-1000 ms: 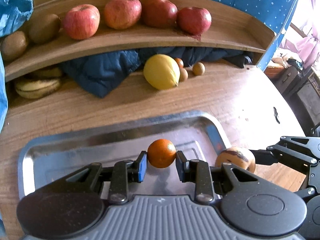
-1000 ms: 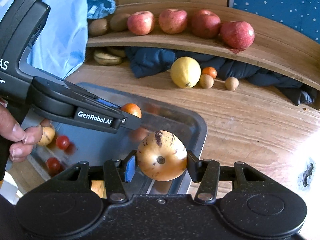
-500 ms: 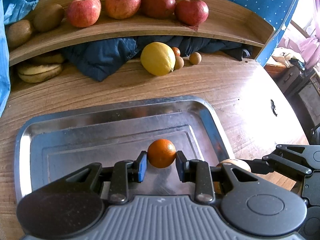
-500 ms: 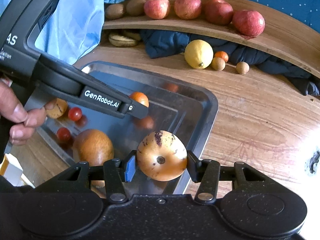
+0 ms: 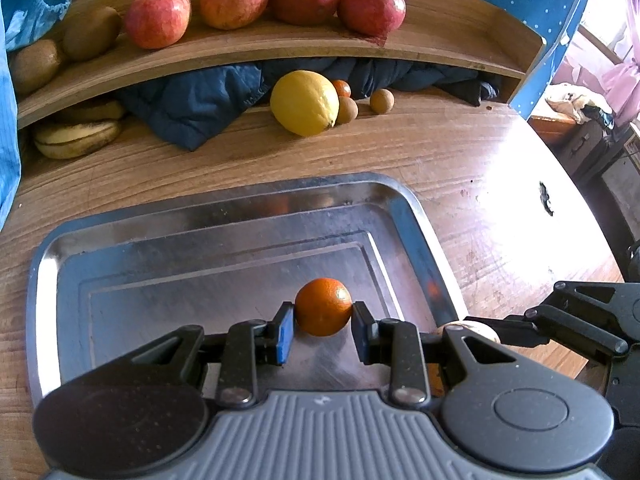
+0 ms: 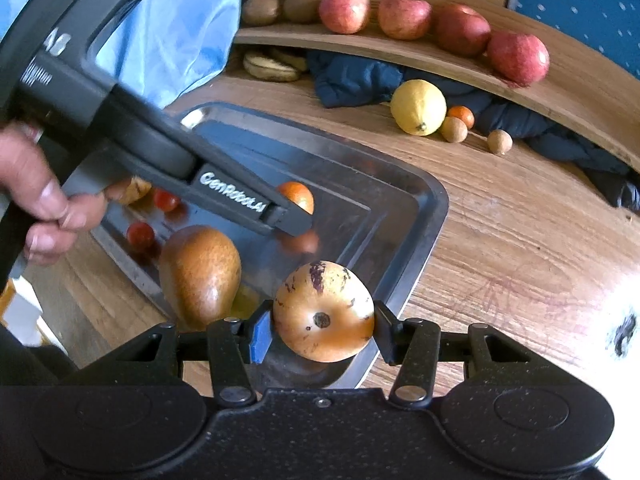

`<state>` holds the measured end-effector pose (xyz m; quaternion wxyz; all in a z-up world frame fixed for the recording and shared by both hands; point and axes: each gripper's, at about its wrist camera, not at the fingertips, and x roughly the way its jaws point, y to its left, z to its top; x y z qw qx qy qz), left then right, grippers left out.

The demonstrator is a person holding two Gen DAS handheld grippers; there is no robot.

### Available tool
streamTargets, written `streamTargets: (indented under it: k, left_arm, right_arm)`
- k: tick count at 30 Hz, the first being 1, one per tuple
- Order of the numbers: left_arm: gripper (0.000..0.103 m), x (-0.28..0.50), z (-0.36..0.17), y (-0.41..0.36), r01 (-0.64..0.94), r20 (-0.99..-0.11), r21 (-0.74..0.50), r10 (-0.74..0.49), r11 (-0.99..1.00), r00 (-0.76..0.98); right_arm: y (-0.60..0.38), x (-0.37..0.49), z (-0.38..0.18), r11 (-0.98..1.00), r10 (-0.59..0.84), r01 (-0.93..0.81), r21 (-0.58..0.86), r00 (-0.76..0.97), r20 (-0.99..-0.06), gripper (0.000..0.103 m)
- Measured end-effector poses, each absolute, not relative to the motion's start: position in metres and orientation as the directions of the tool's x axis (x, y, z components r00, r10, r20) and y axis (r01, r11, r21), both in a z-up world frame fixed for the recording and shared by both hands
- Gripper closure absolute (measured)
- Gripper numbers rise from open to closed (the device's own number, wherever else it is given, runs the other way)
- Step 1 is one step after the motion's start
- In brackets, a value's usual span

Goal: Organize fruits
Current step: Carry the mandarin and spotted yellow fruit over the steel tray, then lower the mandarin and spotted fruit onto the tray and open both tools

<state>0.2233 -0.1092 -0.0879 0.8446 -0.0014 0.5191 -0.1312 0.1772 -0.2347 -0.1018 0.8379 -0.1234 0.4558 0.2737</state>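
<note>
My left gripper [image 5: 323, 330] is shut on a small orange [image 5: 323, 306], held over the steel tray [image 5: 224, 248]. In the right wrist view that orange [image 6: 298, 196] shows behind the left gripper's finger. My right gripper [image 6: 323, 332] is shut on a spotted yellow-orange round fruit [image 6: 323, 311] above the tray's near right corner [image 6: 416, 216]. A brown pear [image 6: 200, 272], two cherry tomatoes [image 6: 140, 234] and another spotted fruit [image 6: 134, 190] lie in the tray. Only the top of the held fruit [image 5: 468, 326] shows in the left wrist view.
A curved wooden shelf [image 5: 248, 46] at the back carries several red apples [image 5: 158, 16] and kiwis [image 5: 90, 32]. Beneath it lie a dark blue cloth [image 5: 200, 100], bananas [image 5: 76, 140], a lemon [image 5: 304, 102], a small orange [image 5: 342, 88] and two small brown fruits [image 5: 382, 101]. A person's hand [image 6: 36, 196] grips the left handle.
Both grippers have drawn back toward the near side, each still holding its fruit. More of the tray shows, and the brown pear and tomatoes have come into the right wrist view.
</note>
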Motion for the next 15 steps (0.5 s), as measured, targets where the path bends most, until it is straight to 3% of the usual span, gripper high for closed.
streamTargets:
  k: [15]
  left_arm:
    - [0.070,0.2222,-0.0879,-0.1178,0.209,-0.891,-0.096,-0.177,0.973,0.418]
  right_arm:
    - [-0.2285,0.1699,-0.1047,0.779,0.329,-0.626,-0.028,0.445,-0.833,0.050]
